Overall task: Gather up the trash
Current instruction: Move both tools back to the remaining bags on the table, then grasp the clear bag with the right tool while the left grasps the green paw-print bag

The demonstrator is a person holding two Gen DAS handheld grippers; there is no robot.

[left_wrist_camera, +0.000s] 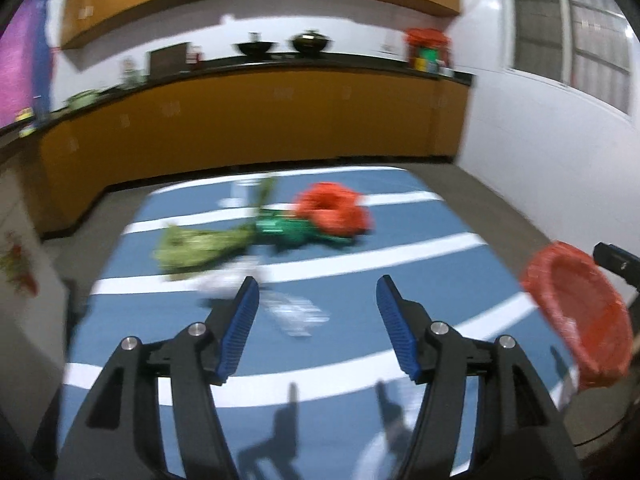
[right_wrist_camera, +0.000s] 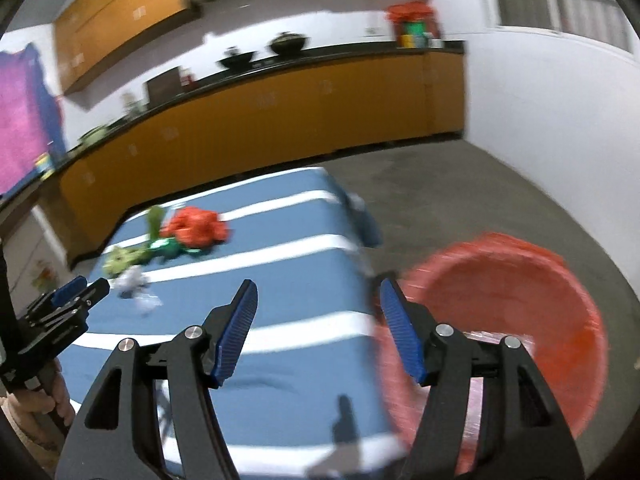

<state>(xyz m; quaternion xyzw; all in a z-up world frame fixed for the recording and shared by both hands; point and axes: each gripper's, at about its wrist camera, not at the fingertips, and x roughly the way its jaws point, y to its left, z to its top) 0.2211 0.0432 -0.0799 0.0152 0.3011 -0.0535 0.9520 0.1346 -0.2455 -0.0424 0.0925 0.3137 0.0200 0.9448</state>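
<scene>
Trash lies on a blue cloth with white stripes (left_wrist_camera: 400,248): a crumpled red bag (left_wrist_camera: 334,210), a green foil wrapper (left_wrist_camera: 288,232), a yellow-green wrapper (left_wrist_camera: 192,248), white crumpled paper (left_wrist_camera: 228,280) and a clear wrapper (left_wrist_camera: 296,312). My left gripper (left_wrist_camera: 318,300) is open and empty, above the cloth, just short of the clear wrapper. My right gripper (right_wrist_camera: 318,300) is open and empty over the table's right edge, beside a red bin (right_wrist_camera: 512,320) lined with a red bag. The bin also shows in the left wrist view (left_wrist_camera: 576,312). The left gripper (right_wrist_camera: 80,292) shows at the right view's left edge.
The table stands on a grey floor (right_wrist_camera: 460,200). Orange cabinets with a dark counter (left_wrist_camera: 260,120) run along the back wall, with bowls and a red-bagged bundle (left_wrist_camera: 428,50) on top. A white wall (left_wrist_camera: 560,152) is at the right.
</scene>
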